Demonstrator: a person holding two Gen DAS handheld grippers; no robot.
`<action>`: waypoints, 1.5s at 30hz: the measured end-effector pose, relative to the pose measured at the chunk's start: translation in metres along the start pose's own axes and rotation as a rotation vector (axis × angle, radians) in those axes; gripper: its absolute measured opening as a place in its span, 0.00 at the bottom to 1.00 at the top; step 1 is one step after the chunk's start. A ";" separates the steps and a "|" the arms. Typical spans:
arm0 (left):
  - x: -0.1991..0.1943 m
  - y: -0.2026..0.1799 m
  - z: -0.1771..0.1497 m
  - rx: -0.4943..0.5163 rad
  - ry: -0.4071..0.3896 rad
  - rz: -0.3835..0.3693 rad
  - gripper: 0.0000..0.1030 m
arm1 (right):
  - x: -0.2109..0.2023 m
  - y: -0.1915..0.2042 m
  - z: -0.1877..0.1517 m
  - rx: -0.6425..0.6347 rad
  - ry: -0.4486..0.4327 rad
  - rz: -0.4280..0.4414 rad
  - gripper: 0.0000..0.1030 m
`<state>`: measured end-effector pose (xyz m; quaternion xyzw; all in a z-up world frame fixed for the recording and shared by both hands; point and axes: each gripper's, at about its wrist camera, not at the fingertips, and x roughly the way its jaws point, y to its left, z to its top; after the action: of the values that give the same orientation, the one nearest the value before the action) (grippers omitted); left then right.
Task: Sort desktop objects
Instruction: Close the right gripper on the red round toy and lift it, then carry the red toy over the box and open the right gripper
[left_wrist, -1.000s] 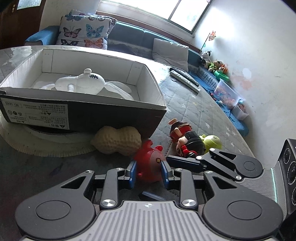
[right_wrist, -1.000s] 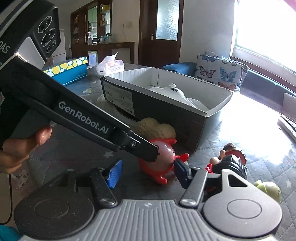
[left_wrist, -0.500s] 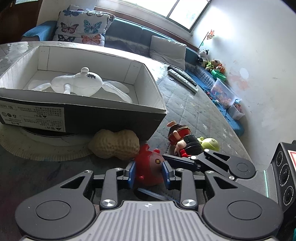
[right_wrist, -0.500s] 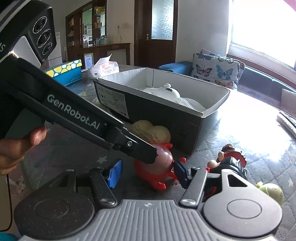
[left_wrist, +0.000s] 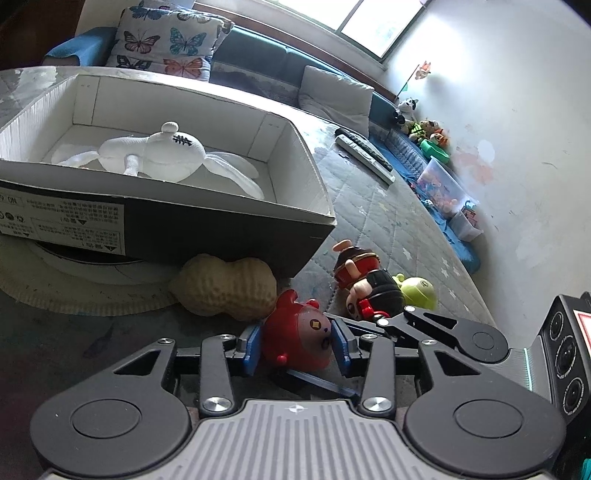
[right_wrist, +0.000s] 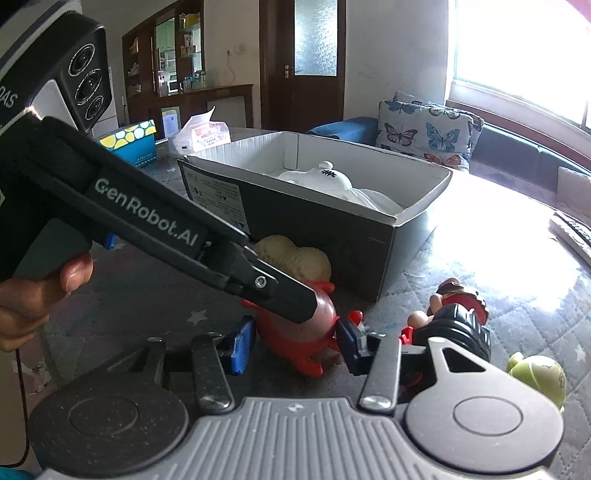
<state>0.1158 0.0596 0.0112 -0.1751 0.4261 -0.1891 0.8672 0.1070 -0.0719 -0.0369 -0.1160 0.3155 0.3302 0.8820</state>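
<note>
- While pinched betw. left gripper (left_wrist: 297, 345) pads, red round toy (left_wrist: 297, 341) shows pink face, stubby limbs.
- Right gripper (right_wrist: 291, 345) jaws spread; toy's underside hidden.

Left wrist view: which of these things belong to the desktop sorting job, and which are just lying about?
Job:
- red round toy figure, in left tool
- tan peanut-shaped toy
- red-and-black doll figure
- green round toy
- black cardboard box
- white plush toy

Lying about:
- grey remote controls
- butterfly-print cushion
</note>
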 end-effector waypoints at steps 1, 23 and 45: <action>-0.002 -0.001 0.000 0.002 -0.002 0.000 0.41 | -0.002 0.001 0.000 -0.004 -0.003 -0.001 0.47; -0.027 -0.007 0.085 0.043 -0.217 -0.016 0.41 | -0.004 -0.027 0.093 -0.155 -0.151 -0.031 0.47; 0.064 0.069 0.124 -0.171 -0.109 -0.010 0.41 | 0.112 -0.062 0.105 -0.239 0.086 -0.004 0.48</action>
<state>0.2642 0.1067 0.0072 -0.2606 0.3920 -0.1465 0.8700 0.2633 -0.0183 -0.0264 -0.2348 0.3113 0.3586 0.8481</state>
